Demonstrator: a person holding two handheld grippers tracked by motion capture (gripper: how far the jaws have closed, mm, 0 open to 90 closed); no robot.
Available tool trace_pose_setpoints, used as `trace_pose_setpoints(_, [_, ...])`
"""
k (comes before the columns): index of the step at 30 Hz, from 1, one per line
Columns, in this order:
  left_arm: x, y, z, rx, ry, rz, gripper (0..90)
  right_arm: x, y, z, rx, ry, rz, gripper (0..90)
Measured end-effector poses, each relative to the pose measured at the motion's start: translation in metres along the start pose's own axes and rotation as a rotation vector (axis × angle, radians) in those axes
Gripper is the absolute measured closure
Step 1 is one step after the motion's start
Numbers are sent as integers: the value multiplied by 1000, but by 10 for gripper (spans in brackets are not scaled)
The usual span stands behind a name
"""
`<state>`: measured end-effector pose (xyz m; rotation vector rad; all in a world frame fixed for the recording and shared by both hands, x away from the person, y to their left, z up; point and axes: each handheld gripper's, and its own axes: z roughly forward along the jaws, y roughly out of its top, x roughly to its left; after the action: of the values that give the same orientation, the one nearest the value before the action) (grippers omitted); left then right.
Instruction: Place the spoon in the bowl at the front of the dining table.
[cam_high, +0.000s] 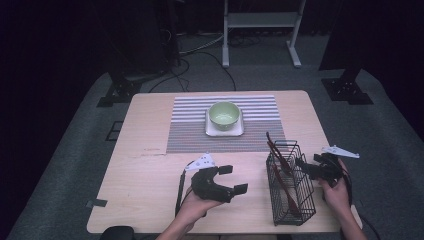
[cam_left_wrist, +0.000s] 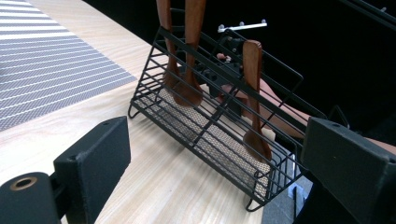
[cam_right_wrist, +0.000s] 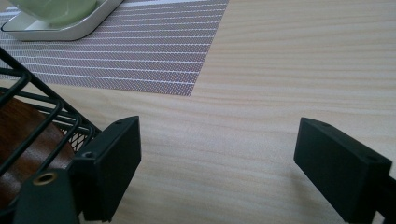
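Beside the wire basket (cam_high: 291, 186), left gripper (cam_high: 233, 179) and right gripper (cam_high: 301, 166), jaws apart.

Left gripper (cam_high: 231, 180) held low left of the wire basket (cam_high: 290, 182), jaws spread wide toward it — right gripper (cam_high: 306, 167) beside the basket's right side, jaws likewise parted.

Wire rack (cam_high: 291, 186) blocks the table's (cam_high: 150, 200) right front; bare wood lies left of it.
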<state>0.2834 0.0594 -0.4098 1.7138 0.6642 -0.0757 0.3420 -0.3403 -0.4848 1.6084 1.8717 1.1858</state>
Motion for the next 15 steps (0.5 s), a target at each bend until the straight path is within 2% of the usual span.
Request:
trace_pose_setpoints(6, [-1, 4, 3, -10, 11, -8, 95, 0, 0, 0, 0, 2, 0, 134])
trace_pose_setpoints(15, [-10, 11, 13, -5, -21, 10, 117, 1, 0, 0, 1, 4, -7, 134])
